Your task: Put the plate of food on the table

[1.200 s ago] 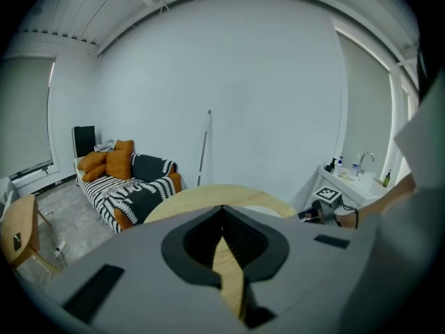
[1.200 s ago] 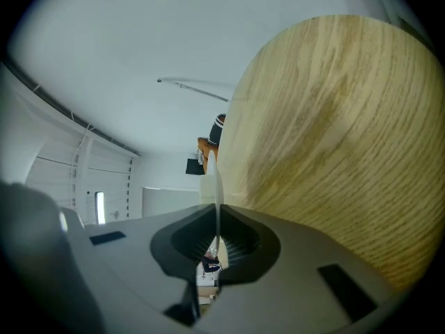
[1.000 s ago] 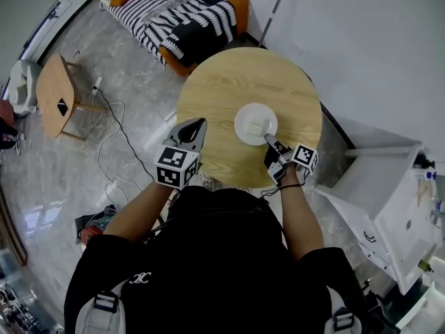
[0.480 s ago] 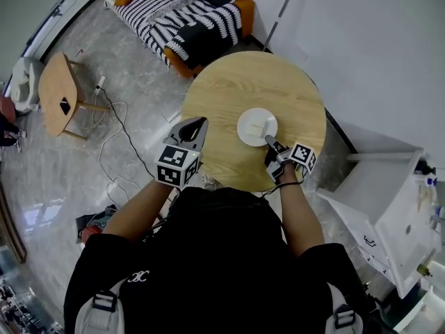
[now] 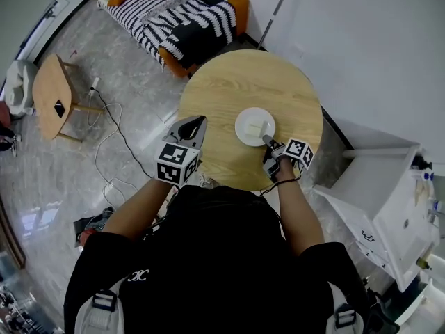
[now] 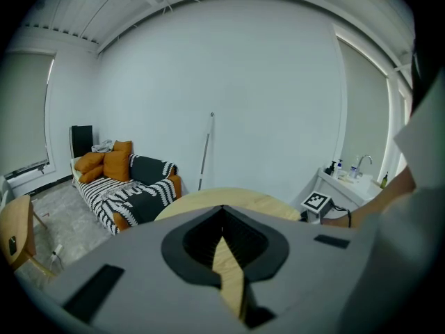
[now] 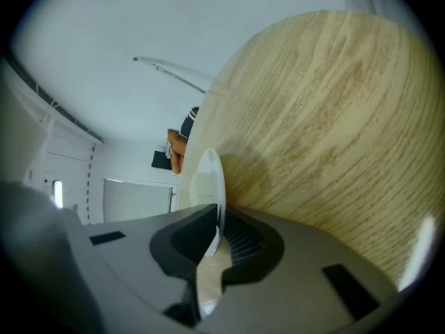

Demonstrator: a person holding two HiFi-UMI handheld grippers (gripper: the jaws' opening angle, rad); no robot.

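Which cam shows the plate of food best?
Head view: whole plate from above on the round table, food on it. Right gripper view catches only its rim, edge-on. Left gripper view shows the table edge, no plate.

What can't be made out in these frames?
- Food: too small in the head view; the right gripper view shows the plate edge-on.
- Whether the plate touches the table: the gap beneath it shows clearly in no view.
- Dark thing on the side table: too small, head view.
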